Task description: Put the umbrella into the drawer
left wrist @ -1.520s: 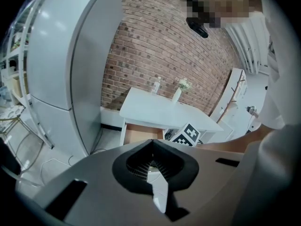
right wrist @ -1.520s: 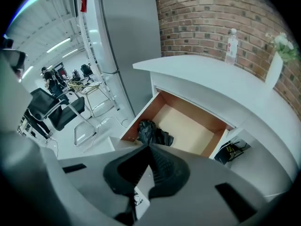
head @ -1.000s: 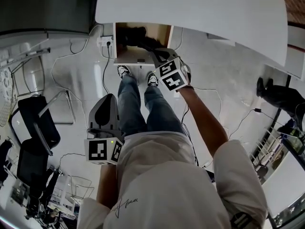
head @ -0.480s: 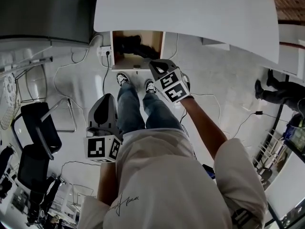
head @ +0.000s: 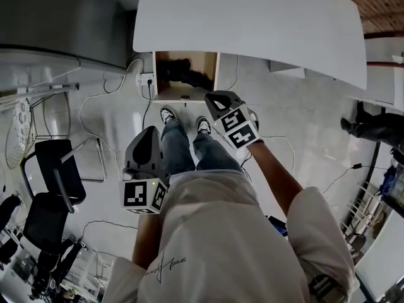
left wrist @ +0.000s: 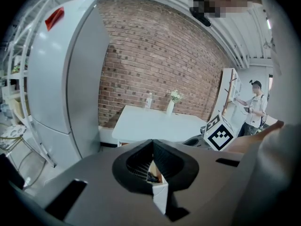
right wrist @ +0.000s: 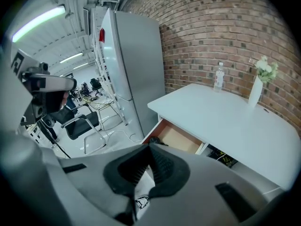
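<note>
Under the white table the wooden drawer stands pulled out. The dark folded umbrella lies inside it, also visible as a dark shape at the drawer's near end in the right gripper view. My right gripper hovers just in front of the drawer, shut and holding nothing; its jaws meet at the tips. Lower left, by my leg, my left gripper is shut with nothing in it, and its tips touch.
A tall grey fridge stands left of the table. Black chairs and floor cables lie at the left. My shoes stand before the drawer. A bottle and vase sit on the table. Another person stands at the right.
My right gripper has drawn back and up from the drawer's opening, leaving the umbrella inside. The left gripper has risen a little.
</note>
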`<state>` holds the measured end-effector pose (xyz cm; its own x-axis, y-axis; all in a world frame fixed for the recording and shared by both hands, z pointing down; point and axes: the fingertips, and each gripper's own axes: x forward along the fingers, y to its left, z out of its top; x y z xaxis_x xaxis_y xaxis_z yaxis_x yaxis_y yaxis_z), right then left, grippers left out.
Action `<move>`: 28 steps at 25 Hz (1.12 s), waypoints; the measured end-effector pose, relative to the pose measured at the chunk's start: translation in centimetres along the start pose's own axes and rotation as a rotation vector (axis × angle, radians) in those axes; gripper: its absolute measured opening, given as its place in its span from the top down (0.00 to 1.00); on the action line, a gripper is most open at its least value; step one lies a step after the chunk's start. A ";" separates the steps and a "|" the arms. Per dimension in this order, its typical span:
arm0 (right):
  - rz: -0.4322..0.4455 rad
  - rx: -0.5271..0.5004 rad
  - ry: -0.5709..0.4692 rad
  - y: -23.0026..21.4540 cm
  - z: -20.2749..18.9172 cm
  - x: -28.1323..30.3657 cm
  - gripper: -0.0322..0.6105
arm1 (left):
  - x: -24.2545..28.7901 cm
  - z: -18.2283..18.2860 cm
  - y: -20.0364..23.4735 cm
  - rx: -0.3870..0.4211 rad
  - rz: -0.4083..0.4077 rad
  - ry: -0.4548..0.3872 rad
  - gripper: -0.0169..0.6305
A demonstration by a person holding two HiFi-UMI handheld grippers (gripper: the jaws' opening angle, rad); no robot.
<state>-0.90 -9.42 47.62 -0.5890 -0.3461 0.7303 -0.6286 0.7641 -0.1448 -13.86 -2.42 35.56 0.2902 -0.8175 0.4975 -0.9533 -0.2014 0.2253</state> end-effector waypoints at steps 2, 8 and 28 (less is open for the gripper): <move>-0.002 -0.002 -0.009 0.2 0.2 -0.7 0.93 | -0.2 0.3 -0.2 0.000 -0.001 -0.010 0.95; -0.005 -0.002 -0.058 0.9 1.5 -3.2 0.93 | -0.6 1.6 -1.1 0.011 0.004 -0.053 0.95; -0.024 -0.018 -0.272 2.8 5.0 -12.7 0.93 | -4.3 3.6 -3.8 0.041 0.004 -0.147 0.95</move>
<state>2.29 -5.67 34.59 -0.6904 -0.4959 0.5267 -0.6364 0.7625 -0.1164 -11.76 -0.12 29.54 0.2737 -0.8877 0.3701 -0.9580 -0.2173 0.1874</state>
